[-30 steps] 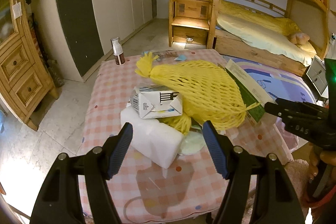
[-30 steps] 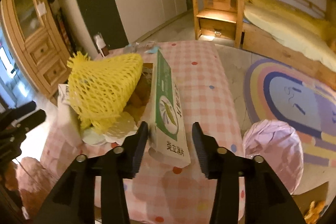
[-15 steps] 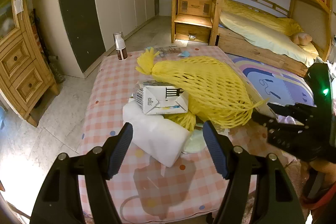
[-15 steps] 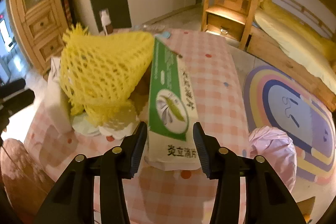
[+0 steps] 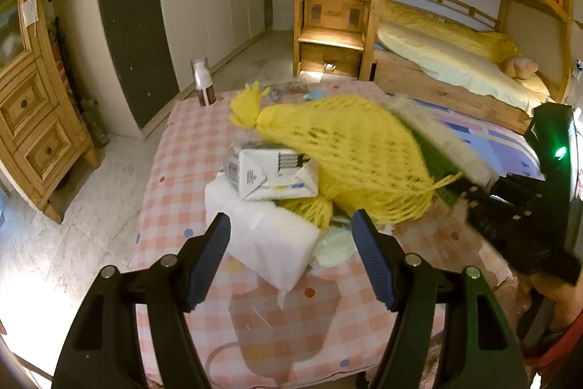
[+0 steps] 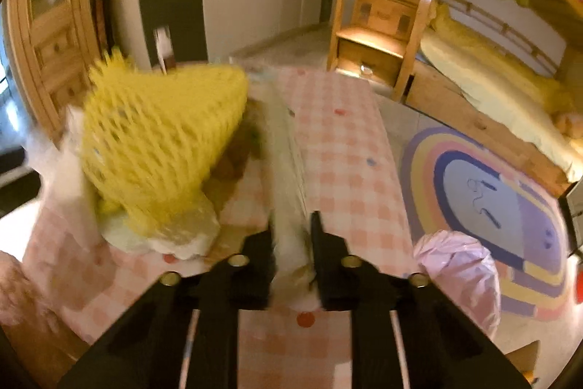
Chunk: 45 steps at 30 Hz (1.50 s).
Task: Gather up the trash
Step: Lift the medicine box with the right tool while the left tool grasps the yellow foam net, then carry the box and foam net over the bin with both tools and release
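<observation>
A pile of trash lies on the pink checked table (image 5: 175, 148): a yellow foam net (image 5: 346, 148), a flattened milk carton (image 5: 269, 174), a white foam block (image 5: 266, 236) and a long green and white box (image 5: 433, 148). My left gripper (image 5: 289, 217) hovers open just in front of the foam block, touching nothing. In the right wrist view the box (image 6: 288, 177) stands on its edge, blurred, beside the net (image 6: 160, 141). The jaws of my right gripper (image 6: 291, 225) are closing, and their pads press on the box's near end.
A small pump bottle (image 5: 204, 86) stands at the table's far left corner. A pink plastic bag (image 6: 459, 265) sits on the floor right of the table, by a rainbow rug (image 6: 492, 199). A wooden bunk bed (image 5: 437, 61) and a wooden dresser (image 5: 29, 119) flank the room.
My right gripper's jaws have closed from wide apart onto the near end of the green and white box, which has tipped from flat onto its edge. The left gripper has stayed where it was.
</observation>
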Tool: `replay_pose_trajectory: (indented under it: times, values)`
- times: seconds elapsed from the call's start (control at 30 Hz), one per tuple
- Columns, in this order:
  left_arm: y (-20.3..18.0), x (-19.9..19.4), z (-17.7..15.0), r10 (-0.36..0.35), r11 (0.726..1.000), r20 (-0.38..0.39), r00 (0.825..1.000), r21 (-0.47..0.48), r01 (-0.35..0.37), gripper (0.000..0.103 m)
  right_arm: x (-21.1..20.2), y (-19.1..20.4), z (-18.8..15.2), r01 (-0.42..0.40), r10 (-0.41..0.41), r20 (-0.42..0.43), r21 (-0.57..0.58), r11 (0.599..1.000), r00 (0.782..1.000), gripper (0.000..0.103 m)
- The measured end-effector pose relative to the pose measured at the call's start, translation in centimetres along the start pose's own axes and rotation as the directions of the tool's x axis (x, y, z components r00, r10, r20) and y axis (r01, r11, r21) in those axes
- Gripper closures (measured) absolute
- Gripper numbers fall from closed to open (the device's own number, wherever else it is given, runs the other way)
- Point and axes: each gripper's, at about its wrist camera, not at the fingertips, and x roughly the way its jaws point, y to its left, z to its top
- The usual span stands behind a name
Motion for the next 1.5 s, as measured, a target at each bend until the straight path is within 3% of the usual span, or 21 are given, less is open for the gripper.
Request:
replay_pose_trajectory:
  times: [0.23, 0.47, 0.87, 0.9, 1.0, 1.1, 1.17, 1.37, 1.5]
  values:
    - [-3.9, -1.1, 0.8, -0.084, 0.993, 0.075, 0.994, 0.09, 0.077, 0.026, -4.4, -3.8, 0.6, -0.064, 0.052, 0.08, 0.154, 0.986, 0.995, 0.093]
    - [-9.7, 0.8, 0.5, -0.092, 0.972, 0.09, 0.992, 0.223, 0.07, 0.019, -5.9, -5.7, -0.2, -0.085, 0.067, 0.091, 0.206, 0.975, 0.994, 0.093]
    - [-12.0, 6.0, 0.9, 0.041, 0.955, 0.084, 0.996, 0.29, -0.064, 0.02, -4.0, -7.5, -1.8, -0.096, 0.092, 0.028, 0.262, 0.96, 0.995, 0.093]
    - [-12.0, 6.5, 1.0, 0.055, 0.953, 0.075, 0.996, 0.294, -0.075, 0.022, -3.8, -7.6, -1.8, -0.098, 0.095, 0.022, 0.264, 0.96, 0.995, 0.093]
    - [-11.4, 7.4, 1.4, 0.066, 0.958, 0.037, 0.997, 0.278, -0.074, 0.042, -3.5, -7.6, -1.9, -0.103, 0.103, 0.013, 0.264, 0.959, 0.995, 0.093]
    - [-10.5, 7.7, 1.9, 0.04, 0.967, -0.014, 0.999, 0.251, -0.035, 0.081, -3.6, -7.5, -1.8, -0.114, 0.114, 0.016, 0.262, 0.958, 0.993, 0.093]
    - [-10.0, 7.2, 2.2, 0.016, 0.97, -0.019, 1.0, 0.243, -0.011, 0.095, -4.0, -7.4, -1.6, -0.113, 0.11, 0.024, 0.257, 0.96, 0.994, 0.093]
    - [-8.4, 2.3, 4.9, -0.081, 0.972, 0.062, 0.995, 0.225, 0.065, 0.097, -5.5, -7.2, -1.3, -0.119, 0.106, 0.062, 0.247, 0.962, 0.992, 0.093]
    - [-7.1, -2.5, 7.4, -0.182, 0.967, 0.143, 0.973, 0.206, 0.15, 0.097, -6.8, -7.1, -1.1, -0.119, 0.101, 0.087, 0.234, 0.965, 0.991, 0.093]
